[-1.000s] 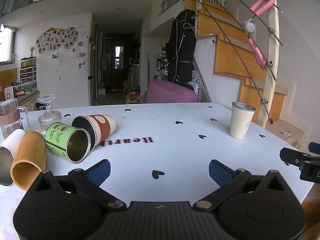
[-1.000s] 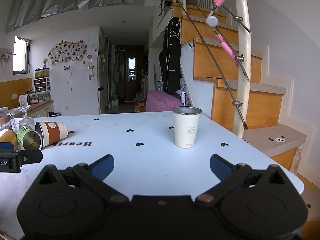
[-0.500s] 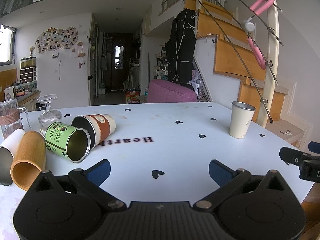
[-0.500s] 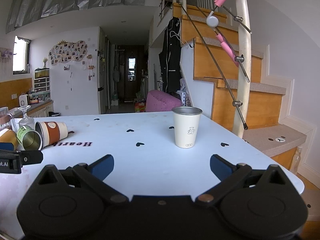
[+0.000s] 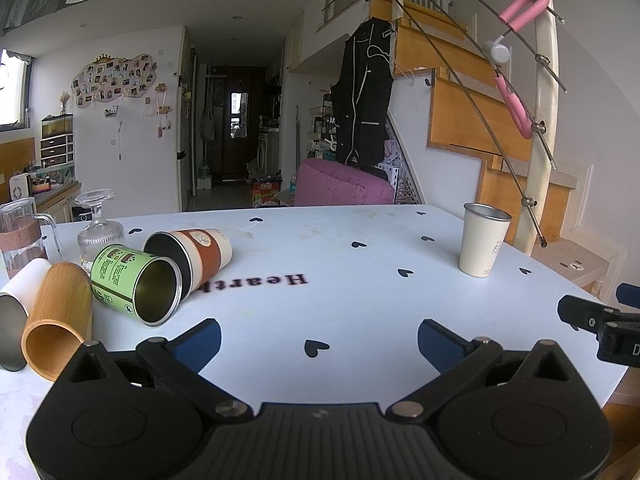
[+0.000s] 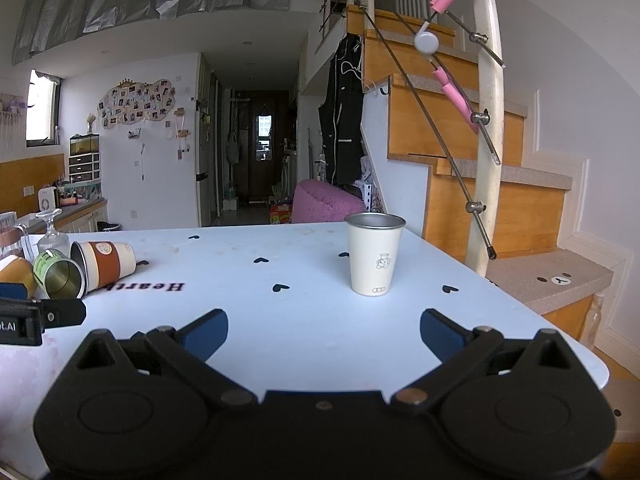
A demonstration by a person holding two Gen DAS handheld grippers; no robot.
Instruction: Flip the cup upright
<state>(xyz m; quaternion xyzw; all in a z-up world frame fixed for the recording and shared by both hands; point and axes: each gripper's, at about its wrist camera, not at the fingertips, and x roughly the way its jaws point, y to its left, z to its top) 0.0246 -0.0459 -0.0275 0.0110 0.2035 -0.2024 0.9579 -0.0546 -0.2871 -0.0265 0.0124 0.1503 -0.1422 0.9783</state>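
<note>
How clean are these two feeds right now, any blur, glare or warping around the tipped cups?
Left wrist view: sharp, soft even daylight, faint shadows; the green cup shows a mild sheen inside, no harsh glare. Fisheye bends the table edge and stair rail, corners vignetted. Right wrist view: equally sharp on the white cup; the tipped cups sit small and squeezed at the left edge; the window is blown out.

Cups lying on their side: four that I can see at the left of the frame. One green cup (image 5: 134, 284), one brown-banded cup (image 5: 192, 254), one wooden cup (image 5: 56, 328), one white cup (image 5: 14, 320).
Cups standing up: one cream cup (image 5: 483, 245), at the right.
Glass things: two at the far left, a glass jug (image 5: 20, 236) and an upside-down stemmed glass (image 5: 98, 228).
My grippers: two.
</note>
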